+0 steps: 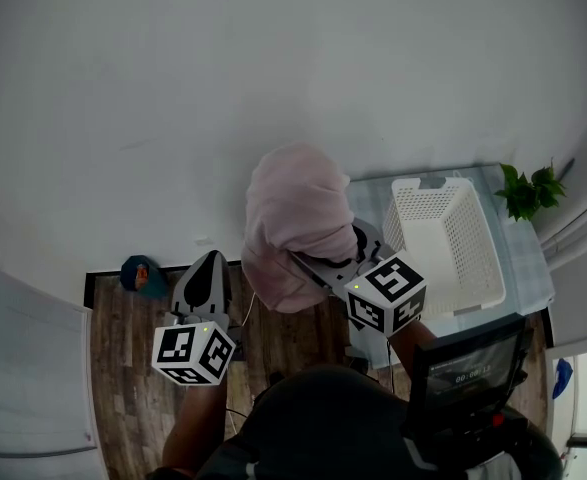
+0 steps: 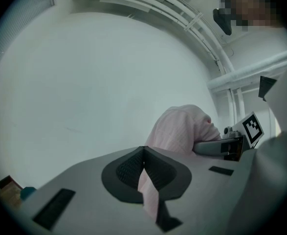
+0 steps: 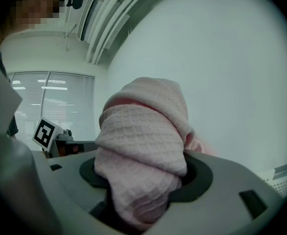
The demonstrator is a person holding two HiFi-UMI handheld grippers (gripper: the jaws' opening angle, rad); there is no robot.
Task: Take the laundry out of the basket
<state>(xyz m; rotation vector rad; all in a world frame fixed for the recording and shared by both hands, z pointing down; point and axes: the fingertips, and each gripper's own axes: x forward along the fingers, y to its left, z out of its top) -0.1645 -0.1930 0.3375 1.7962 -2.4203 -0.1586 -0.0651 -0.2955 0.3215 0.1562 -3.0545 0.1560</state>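
Right hand-held gripper [image 1: 325, 258], jaws half apart, clamps a bundled pale pink waffle-knit cloth [image 1: 293, 213], held up just left of the white perforated plastic laundry basket [image 1: 465, 253]. My left hand-held gripper [image 2: 144, 176] pinches the cloth's thin edge. The basket looks empty, so I judge unloading nearly finished.

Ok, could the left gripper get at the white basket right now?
Probably not directly: the left gripper is shut on the pink cloth, and that cloth and the right gripper sit between it and the basket.
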